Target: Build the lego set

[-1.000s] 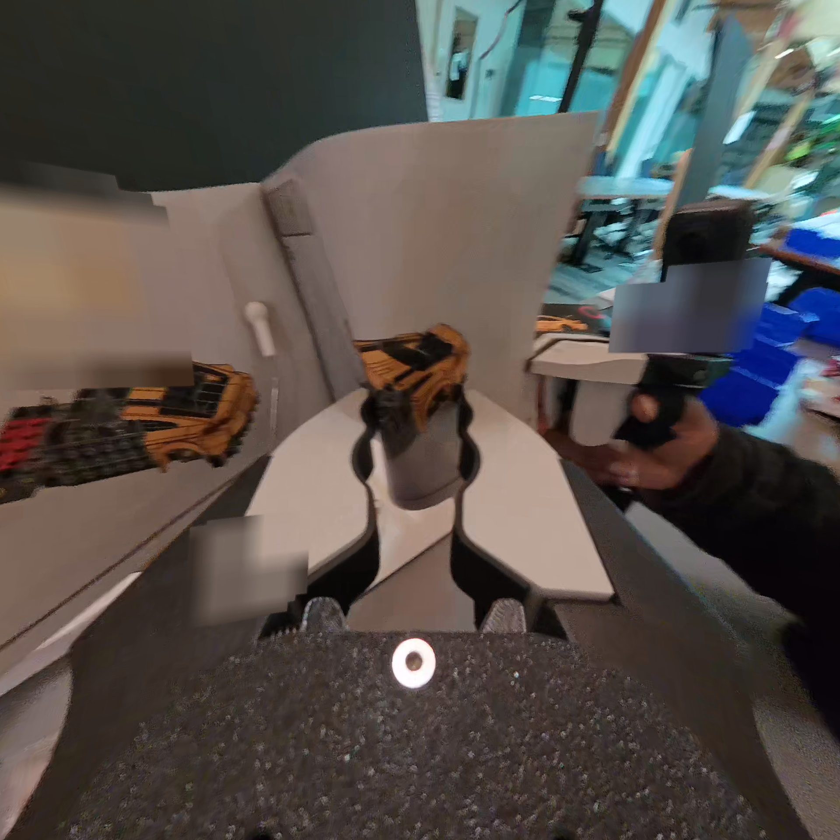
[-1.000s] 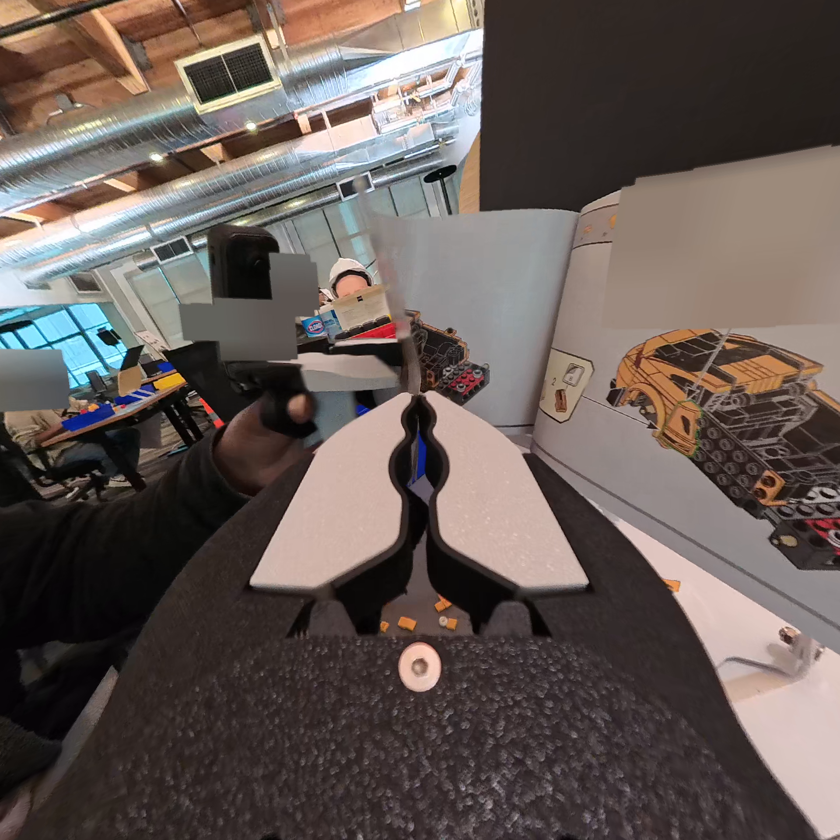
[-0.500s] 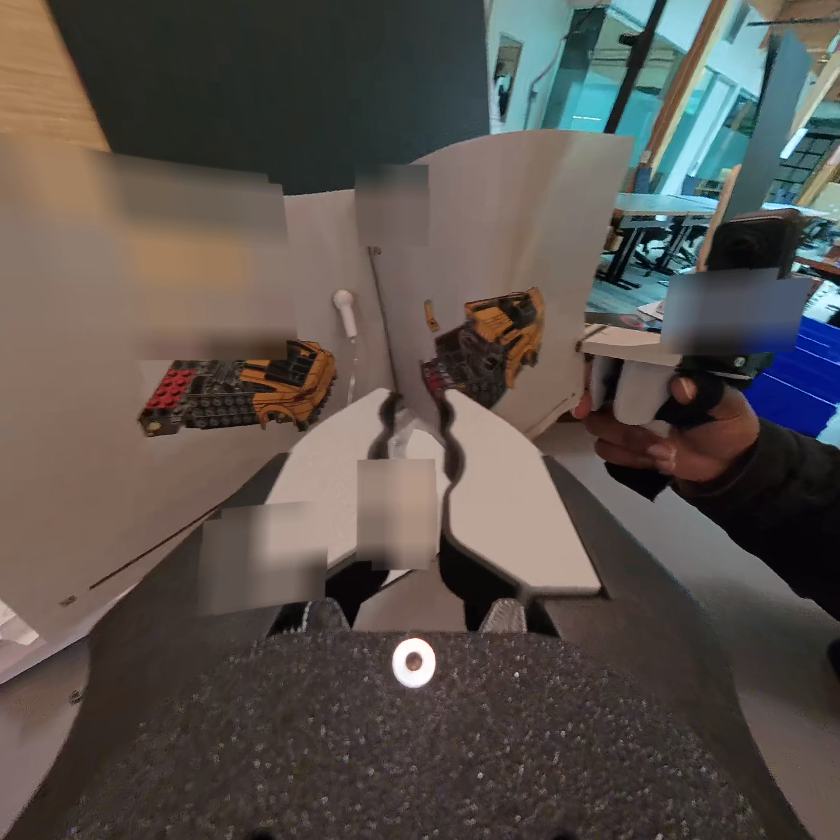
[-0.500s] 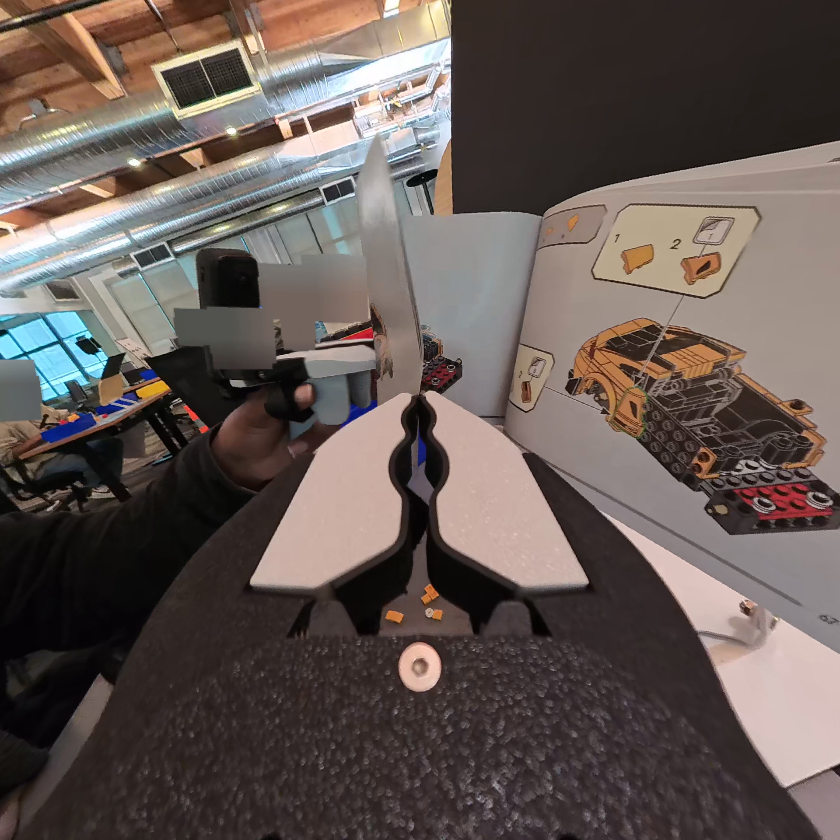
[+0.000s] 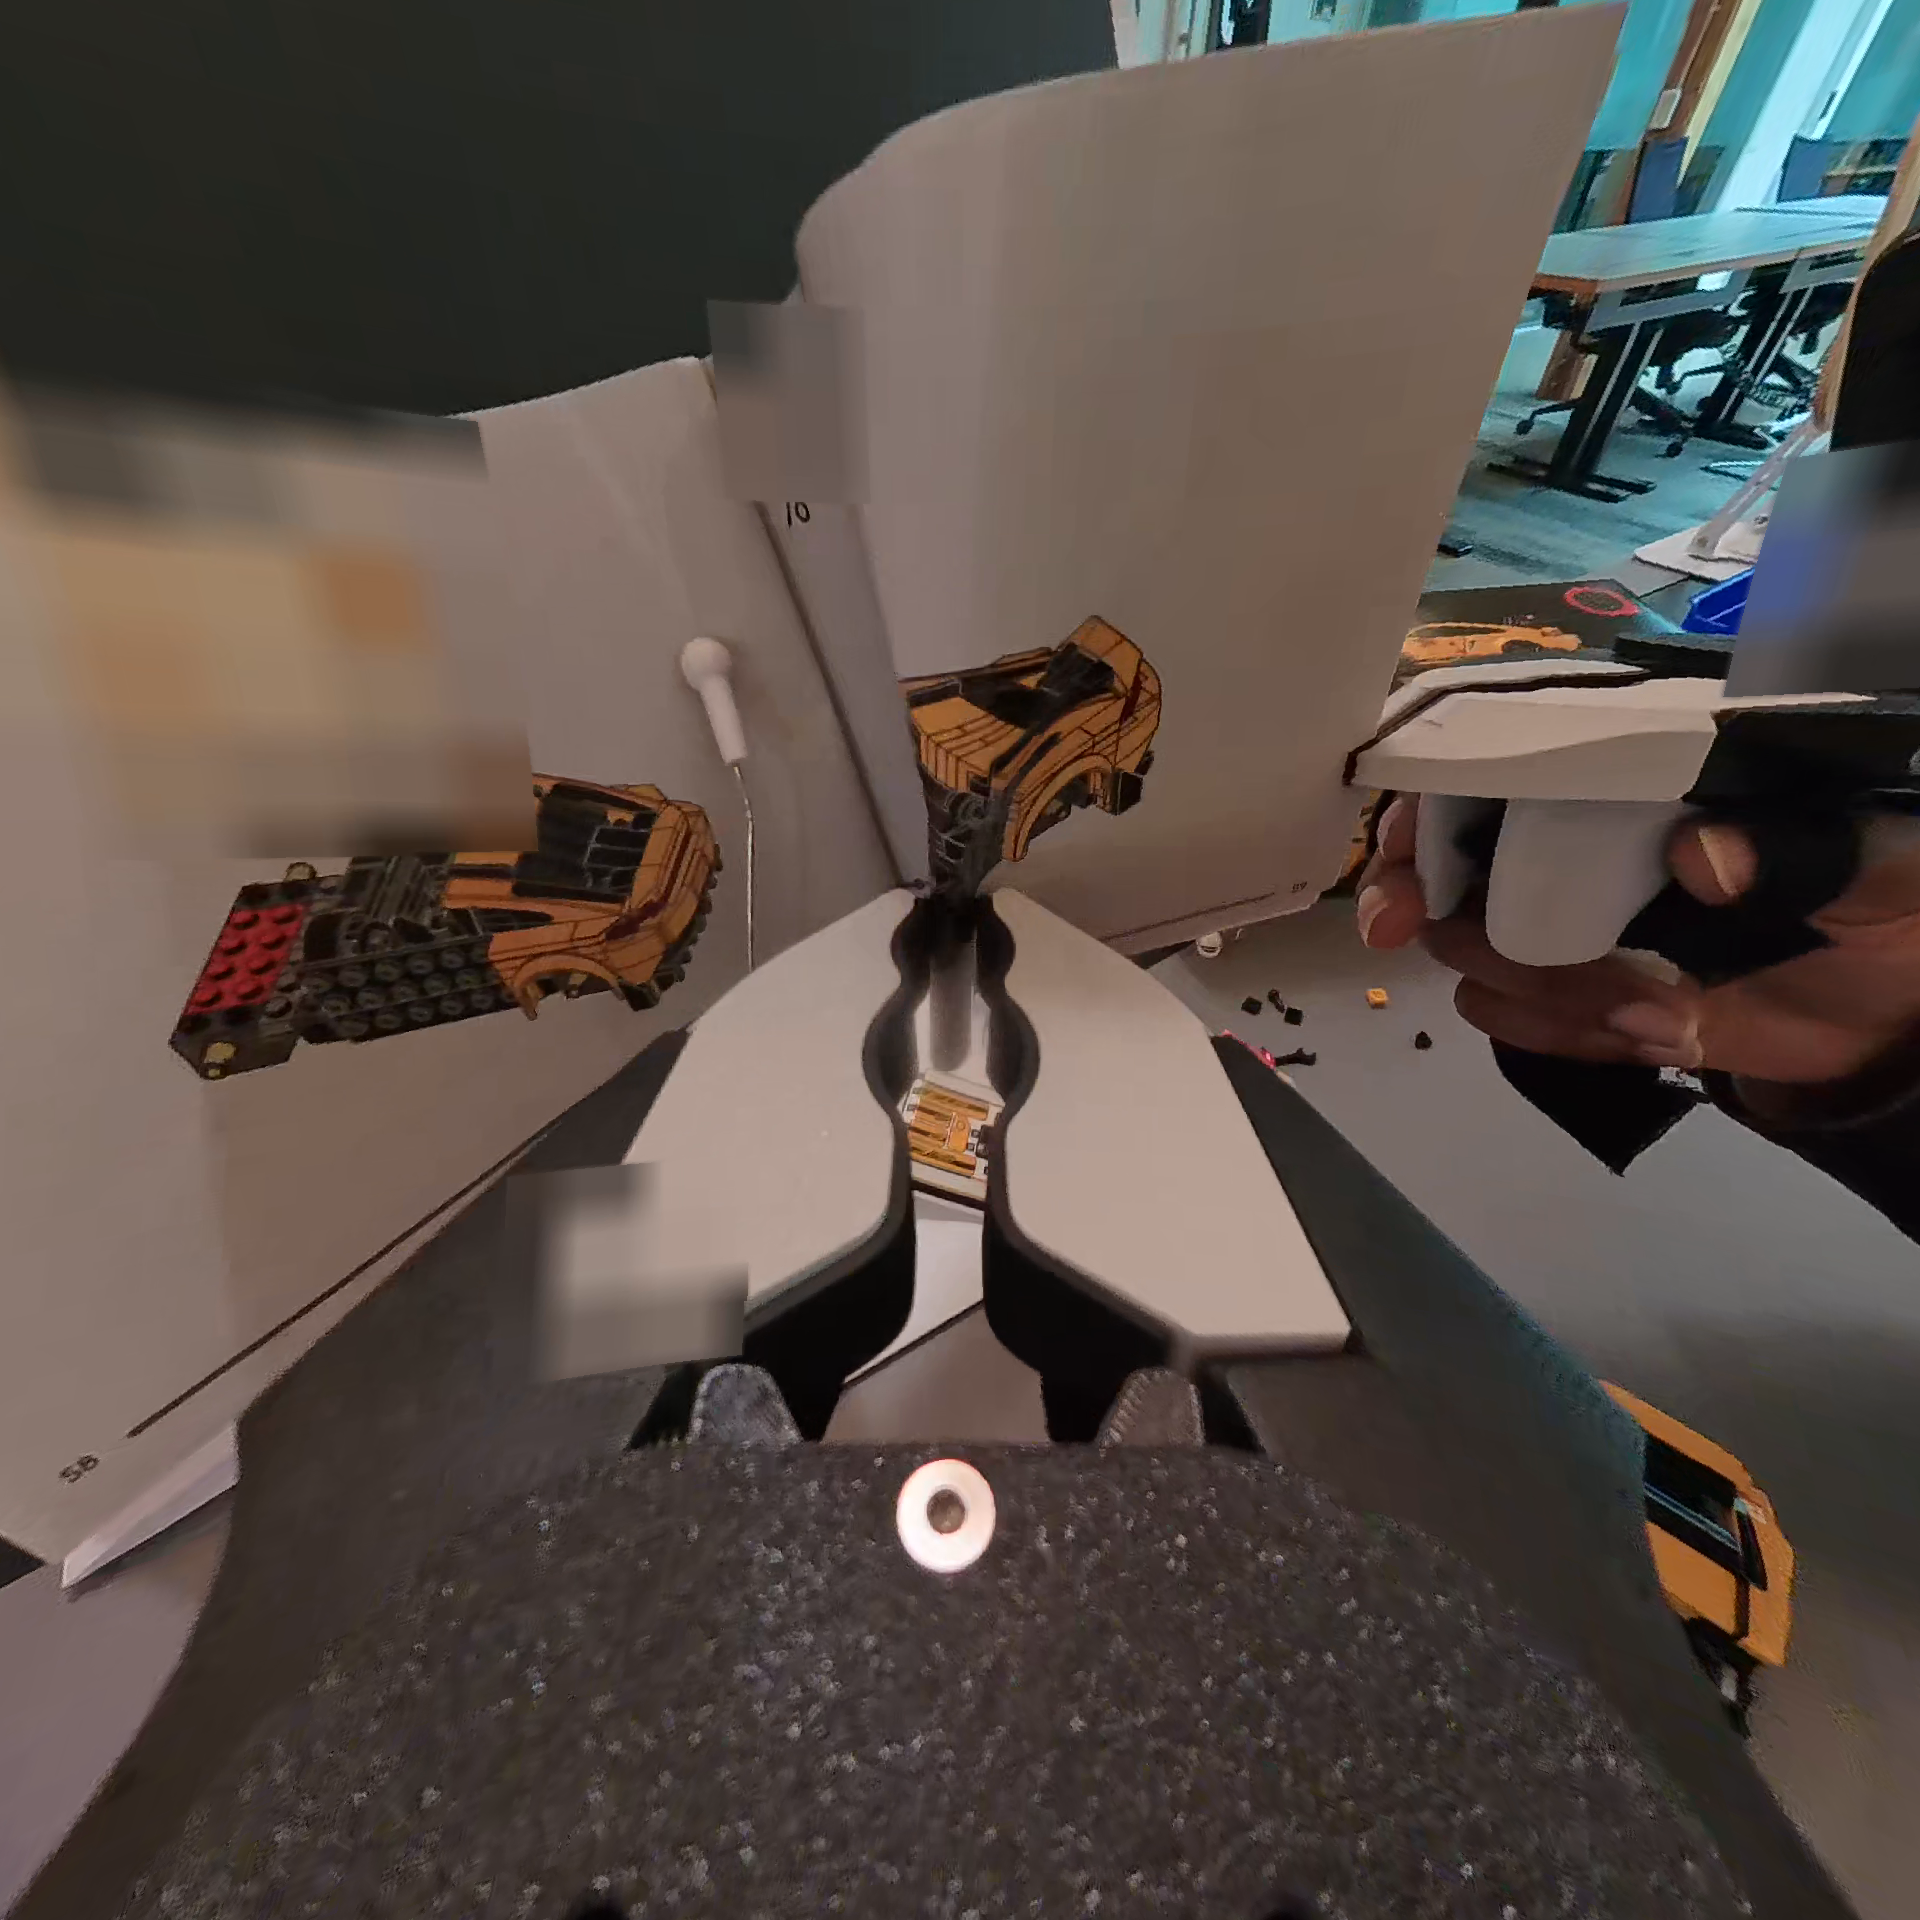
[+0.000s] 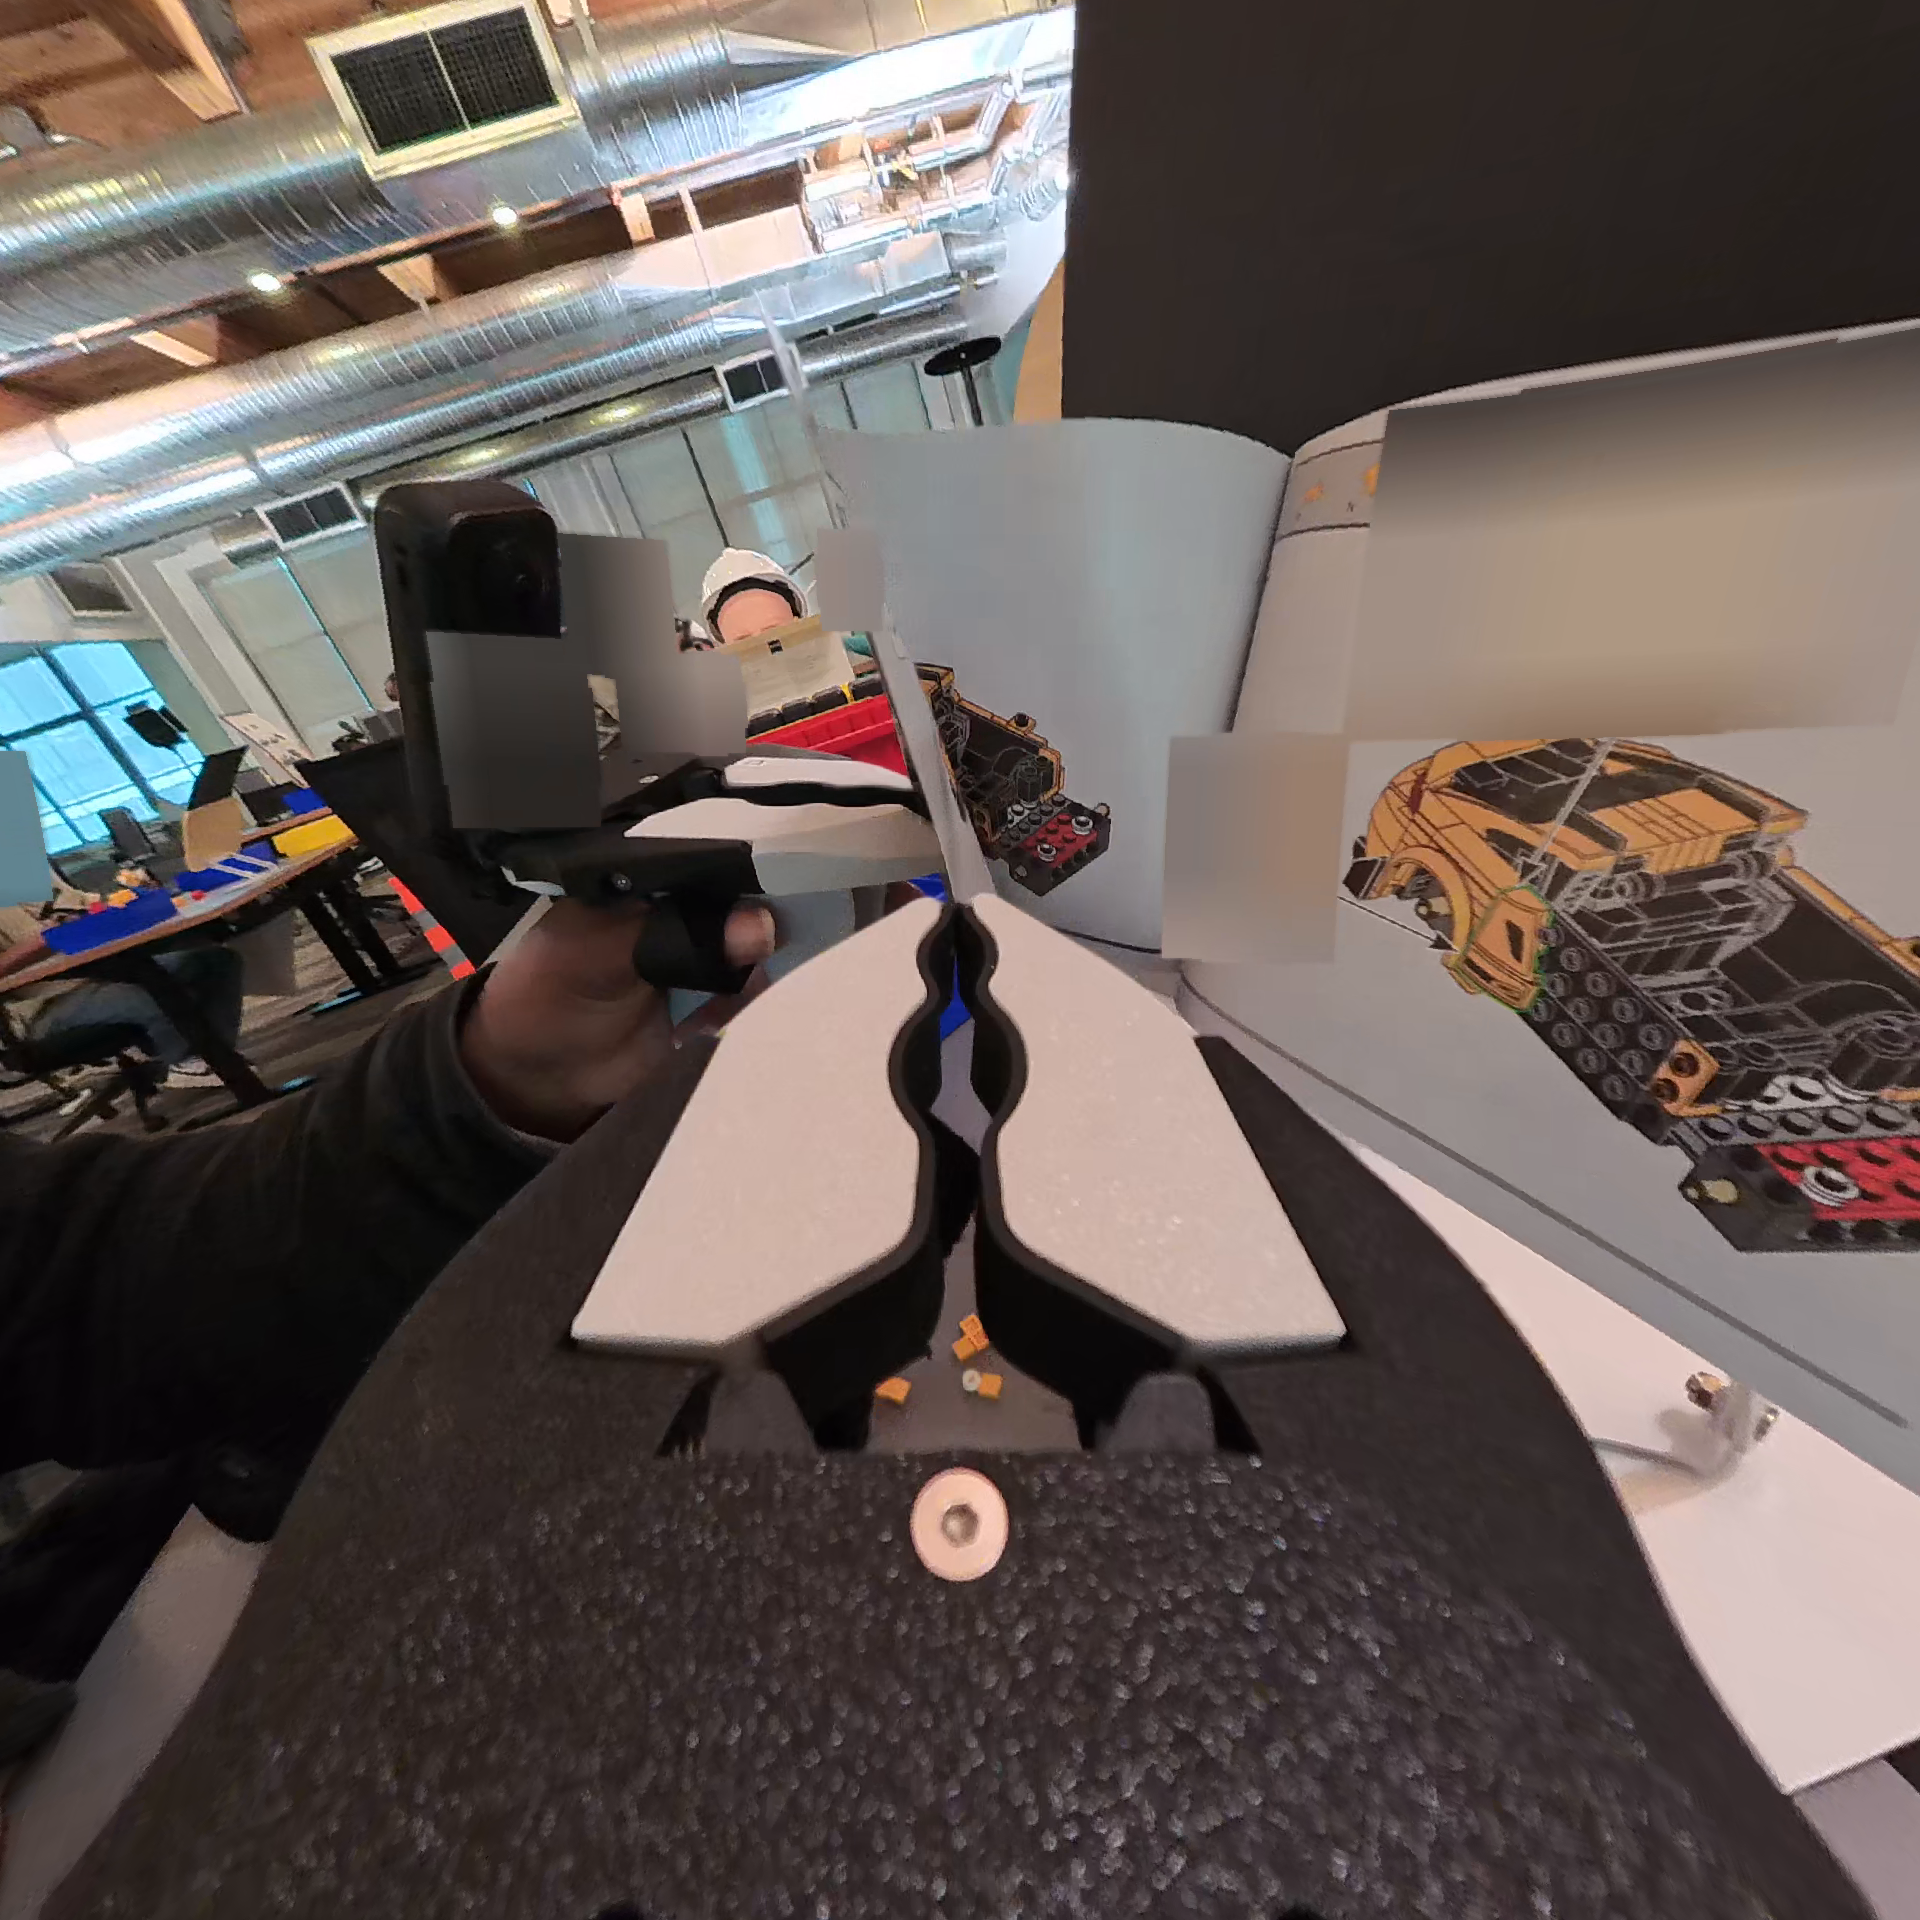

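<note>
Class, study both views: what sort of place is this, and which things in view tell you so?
Probably an open-plan workshop or lab-style office: exposed ceiling ducts, long worktables with office chairs, and a brick-building instruction booklet open on the bench.

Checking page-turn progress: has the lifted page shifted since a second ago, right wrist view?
Yes. The lifted page, pinched in the right hand-held gripper, has swung right, toward the open booklet.

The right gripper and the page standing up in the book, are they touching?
Touching. In the right wrist view the right gripper has its fingertips closed together on the edge of the upright page, which rises straight out from between them.
</note>
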Action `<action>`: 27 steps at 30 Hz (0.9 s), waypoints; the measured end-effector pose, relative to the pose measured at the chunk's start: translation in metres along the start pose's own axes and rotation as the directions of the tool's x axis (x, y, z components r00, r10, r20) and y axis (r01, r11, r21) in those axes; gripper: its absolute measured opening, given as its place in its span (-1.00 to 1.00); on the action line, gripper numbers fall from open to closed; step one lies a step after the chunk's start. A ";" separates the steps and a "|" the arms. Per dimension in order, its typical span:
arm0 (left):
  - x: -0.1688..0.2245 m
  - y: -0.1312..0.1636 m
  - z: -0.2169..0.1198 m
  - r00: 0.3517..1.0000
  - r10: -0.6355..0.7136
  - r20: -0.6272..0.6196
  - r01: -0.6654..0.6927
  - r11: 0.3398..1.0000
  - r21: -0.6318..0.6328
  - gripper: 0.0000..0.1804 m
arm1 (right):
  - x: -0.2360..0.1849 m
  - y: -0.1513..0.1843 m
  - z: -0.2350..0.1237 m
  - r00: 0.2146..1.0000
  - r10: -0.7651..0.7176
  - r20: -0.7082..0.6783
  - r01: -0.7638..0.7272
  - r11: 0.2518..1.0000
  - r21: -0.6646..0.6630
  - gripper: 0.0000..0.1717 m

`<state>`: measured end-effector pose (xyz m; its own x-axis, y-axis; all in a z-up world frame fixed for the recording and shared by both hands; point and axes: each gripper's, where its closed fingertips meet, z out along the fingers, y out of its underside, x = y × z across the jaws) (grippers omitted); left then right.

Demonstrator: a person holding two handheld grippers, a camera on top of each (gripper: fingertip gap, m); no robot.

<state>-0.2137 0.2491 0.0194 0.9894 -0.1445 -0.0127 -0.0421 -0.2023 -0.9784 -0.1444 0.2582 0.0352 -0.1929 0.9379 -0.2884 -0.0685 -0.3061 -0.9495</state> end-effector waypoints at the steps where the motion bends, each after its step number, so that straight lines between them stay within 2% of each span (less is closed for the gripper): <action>1: -0.001 0.001 0.000 1.000 0.002 0.003 -0.002 1.000 -0.006 -0.92 | 0.000 0.002 0.001 1.000 0.002 0.003 -0.002 1.000 -0.004 -1.00; 4: -0.007 0.001 -0.004 1.000 0.001 0.016 -0.001 1.000 0.000 -0.91 | 0.000 0.005 0.005 1.000 0.008 0.006 -0.008 1.000 -0.004 -1.00; 7: -0.028 0.000 -0.013 0.996 -0.041 0.073 0.039 0.999 0.024 -1.00 | 0.004 0.001 0.002 1.000 0.022 0.001 -0.022 1.000 0.015 -1.00; 10: -0.043 0.003 -0.022 0.993 -0.097 0.064 0.096 0.995 0.020 -1.00 | 0.010 -0.003 -0.005 1.000 0.029 -0.012 -0.029 0.999 0.024 -1.00; 12: -0.041 -0.005 -0.030 0.995 -0.093 0.041 0.090 0.994 0.061 -1.00 | 0.010 -0.004 -0.006 0.999 0.028 -0.018 -0.028 0.999 0.026 -1.00; 13: -0.035 -0.010 -0.033 0.997 -0.079 0.023 0.077 0.994 0.078 -0.94 | 0.010 -0.004 -0.006 1.000 0.025 -0.018 -0.025 0.999 0.025 -1.00; 15: -0.019 -0.018 -0.032 0.999 -0.042 -0.023 0.043 0.996 0.084 -0.65 | 0.008 -0.004 -0.004 1.000 0.017 -0.018 -0.017 1.000 0.020 -1.00; 19: 0.002 -0.032 -0.020 0.999 0.033 -0.034 -0.029 0.994 0.106 -0.44 | 0.001 0.000 0.003 1.000 0.003 -0.008 -0.003 1.000 0.007 -1.00; 20: 0.003 -0.033 -0.016 0.998 0.052 -0.024 -0.049 0.994 0.097 -0.48 | 0.000 0.001 0.005 1.000 0.001 -0.006 -0.001 1.000 0.005 -1.00; 23: -0.002 -0.030 -0.007 0.993 0.112 0.038 -0.115 0.992 0.059 -0.83 | -0.002 0.002 0.006 1.000 -0.005 -0.004 0.005 1.000 -0.001 -1.00; 27: 0.002 -0.030 -0.008 0.994 0.107 -0.003 -0.107 0.992 0.063 -0.88 | 0.003 0.001 0.001 1.000 -0.003 -0.013 0.003 1.000 -0.002 -1.00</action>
<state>-0.2120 0.2468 0.0505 0.9788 -0.1682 -0.1167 -0.1385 -0.1247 -0.9825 -0.1463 0.2610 0.0338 -0.1804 0.9409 -0.2867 -0.0675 -0.3026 -0.9507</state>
